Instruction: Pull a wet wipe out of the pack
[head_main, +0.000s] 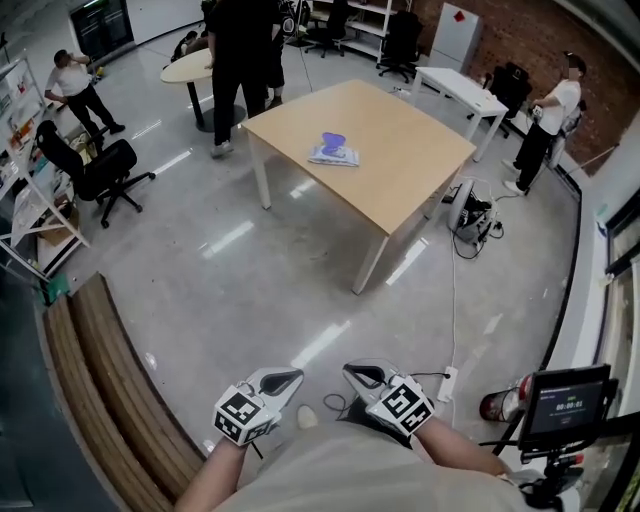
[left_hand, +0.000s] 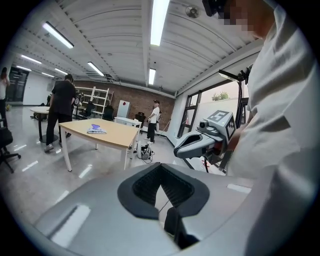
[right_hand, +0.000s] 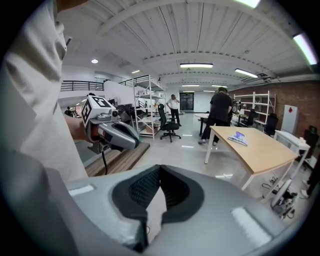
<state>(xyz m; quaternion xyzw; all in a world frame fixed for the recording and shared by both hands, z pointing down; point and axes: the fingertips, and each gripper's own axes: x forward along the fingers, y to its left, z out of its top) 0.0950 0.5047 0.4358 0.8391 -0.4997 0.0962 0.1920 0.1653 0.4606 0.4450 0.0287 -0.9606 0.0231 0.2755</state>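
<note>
The wet wipe pack, pale with a purple top, lies flat on the light wooden table far ahead across the floor. It shows small in the left gripper view and the right gripper view. My left gripper and right gripper are held close to my body, side by side, well away from the table. Both are shut with nothing between the jaws, as the left gripper and right gripper show up close. Each camera also catches the other gripper: the right gripper and the left gripper.
A person stands at the table's far corner, and others stand at the room's edges. A black office chair is at left and a wooden bench at lower left. Cables and gear lie by the table's right side. A monitor stands at lower right.
</note>
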